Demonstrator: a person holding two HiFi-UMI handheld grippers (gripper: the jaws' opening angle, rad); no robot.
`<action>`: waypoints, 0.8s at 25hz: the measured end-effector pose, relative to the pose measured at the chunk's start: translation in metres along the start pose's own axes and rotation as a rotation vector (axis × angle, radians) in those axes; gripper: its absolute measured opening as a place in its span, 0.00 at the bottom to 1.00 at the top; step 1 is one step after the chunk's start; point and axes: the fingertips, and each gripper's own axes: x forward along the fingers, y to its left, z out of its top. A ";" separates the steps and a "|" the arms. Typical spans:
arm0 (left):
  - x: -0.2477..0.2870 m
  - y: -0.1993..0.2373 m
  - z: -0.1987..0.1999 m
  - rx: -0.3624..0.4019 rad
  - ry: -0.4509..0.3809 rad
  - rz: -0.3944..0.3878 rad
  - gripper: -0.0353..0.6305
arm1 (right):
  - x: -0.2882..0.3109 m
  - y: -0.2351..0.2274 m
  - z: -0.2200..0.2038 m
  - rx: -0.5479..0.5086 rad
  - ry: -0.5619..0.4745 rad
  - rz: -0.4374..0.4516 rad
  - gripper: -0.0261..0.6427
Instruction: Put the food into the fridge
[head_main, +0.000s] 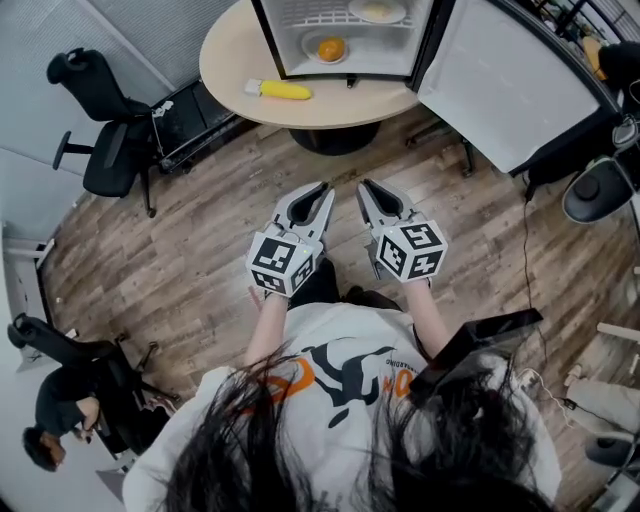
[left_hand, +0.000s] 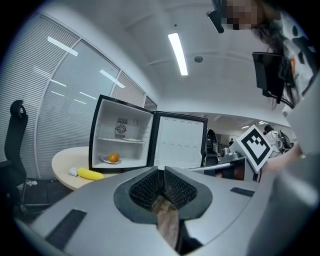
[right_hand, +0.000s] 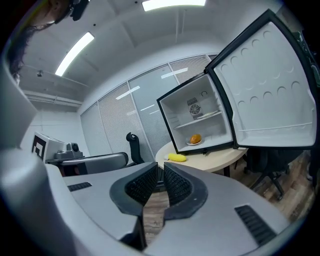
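Banana on table, axis sideways, pale end left

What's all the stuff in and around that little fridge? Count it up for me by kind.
Plates: 2, upper and lower
Orange fruit: 1, on the lower plate
Pale food: 1, on the upper plate; I cannot tell what it is
Long yellow food: 1, on the table
Total: 5

The floor is brown wood planks, the table has a smooth pale wood top, the fridge is shiny white plastic inside, and the person's shirt is white cloth.
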 end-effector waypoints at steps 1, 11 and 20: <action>-0.003 -0.006 -0.004 0.001 0.004 0.002 0.11 | -0.005 0.000 -0.004 0.001 0.003 0.002 0.11; -0.021 -0.029 -0.010 0.017 0.003 0.048 0.11 | -0.032 0.006 -0.012 -0.009 0.007 0.042 0.08; -0.021 -0.033 -0.005 0.029 -0.003 0.066 0.11 | -0.033 0.010 -0.009 -0.051 0.018 0.074 0.07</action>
